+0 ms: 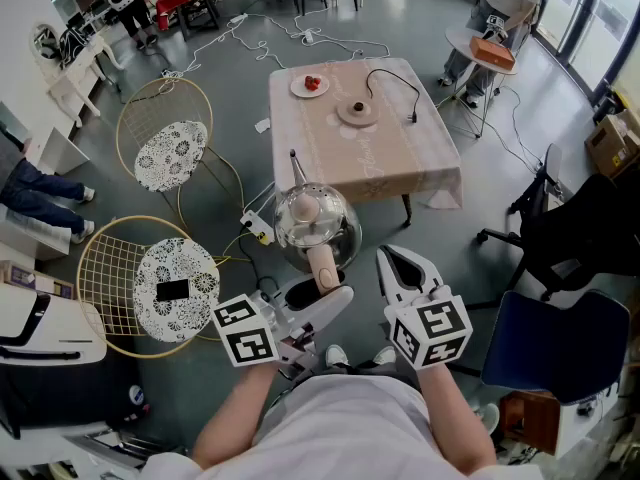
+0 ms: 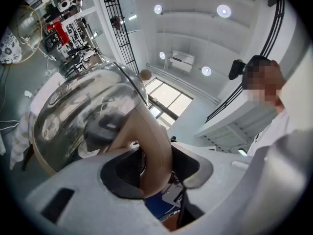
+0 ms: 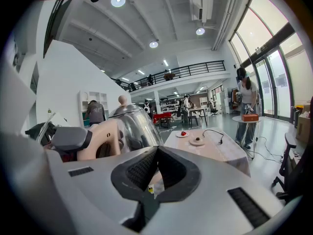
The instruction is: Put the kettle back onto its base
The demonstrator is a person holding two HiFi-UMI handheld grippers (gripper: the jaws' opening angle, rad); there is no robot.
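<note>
A glass-and-steel kettle (image 1: 315,223) with a beige handle (image 1: 323,265) hangs in the air short of the table's near edge. My left gripper (image 1: 322,290) is shut on that handle. In the left gripper view the handle (image 2: 152,146) fills the gap between the dark pads, with the kettle body (image 2: 83,116) beyond. The round beige base (image 1: 357,111) with its black cord (image 1: 395,83) sits on the cloth-covered table (image 1: 370,163). To the right of the kettle, my right gripper (image 1: 392,260) is shut with nothing in it. In the right gripper view the kettle (image 3: 134,124) is at the left and the base (image 3: 197,141) is ahead.
A plate with red food (image 1: 310,85) sits left of the base. Two wire chairs (image 1: 165,148) (image 1: 150,286) stand to the left, and a blue chair (image 1: 545,343) and a black office chair (image 1: 580,233) to the right. Cables (image 1: 250,38) trail over the floor. A person stands at a small round table (image 1: 480,48).
</note>
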